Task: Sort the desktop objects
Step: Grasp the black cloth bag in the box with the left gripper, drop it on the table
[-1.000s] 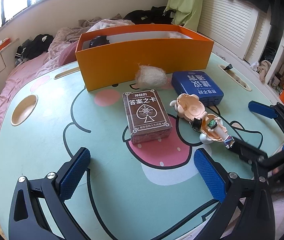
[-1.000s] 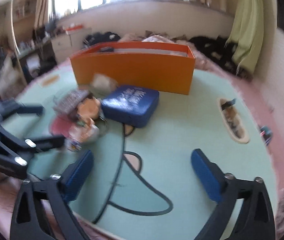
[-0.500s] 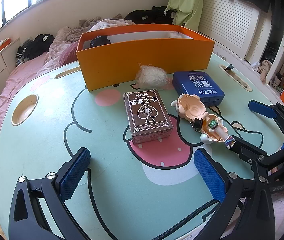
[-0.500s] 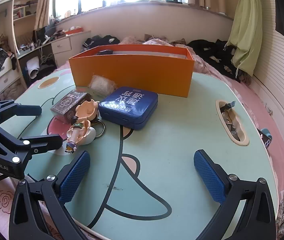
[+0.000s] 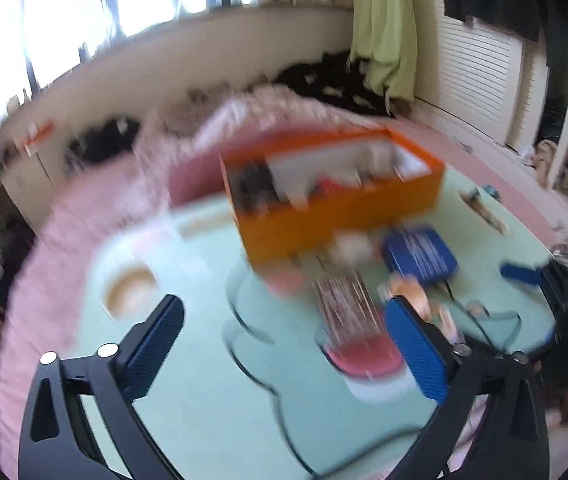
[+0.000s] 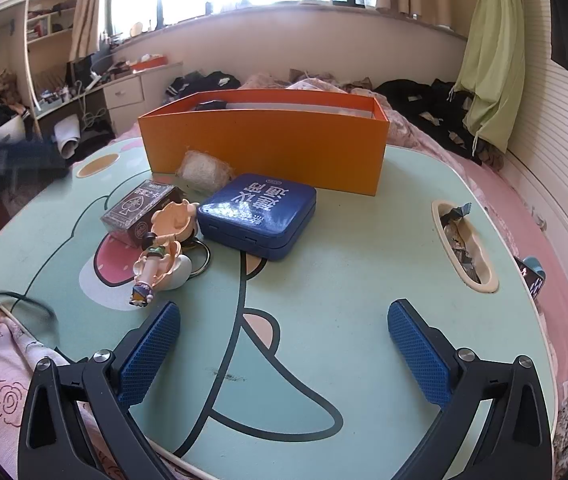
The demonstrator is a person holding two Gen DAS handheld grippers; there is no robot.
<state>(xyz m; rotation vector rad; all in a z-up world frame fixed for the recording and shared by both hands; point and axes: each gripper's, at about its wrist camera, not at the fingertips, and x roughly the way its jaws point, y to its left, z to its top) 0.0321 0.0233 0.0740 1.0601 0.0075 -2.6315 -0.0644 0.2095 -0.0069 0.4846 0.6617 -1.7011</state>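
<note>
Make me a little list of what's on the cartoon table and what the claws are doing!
table: cartoon-print top
bin: orange box, open, at the back
blue tin: in front of the box
card box: left of the tin
doll figure: lying beside the cards
white bundle: against the box
left claw: open, empty, view blurred
right claw: open, empty

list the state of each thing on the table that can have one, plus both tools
Orange cardboard box: open-topped, upright, something dark inside.
Blue flat tin case: closed, lying flat.
Dark playing-card box: closed, lying flat.
Peach shell-shaped toy case: hinged open, small figure lying in it.
White wrapped bundle: lying against the orange box.
Left tool: open, empty, view blurred.
Right tool: open, empty, above the table.
</note>
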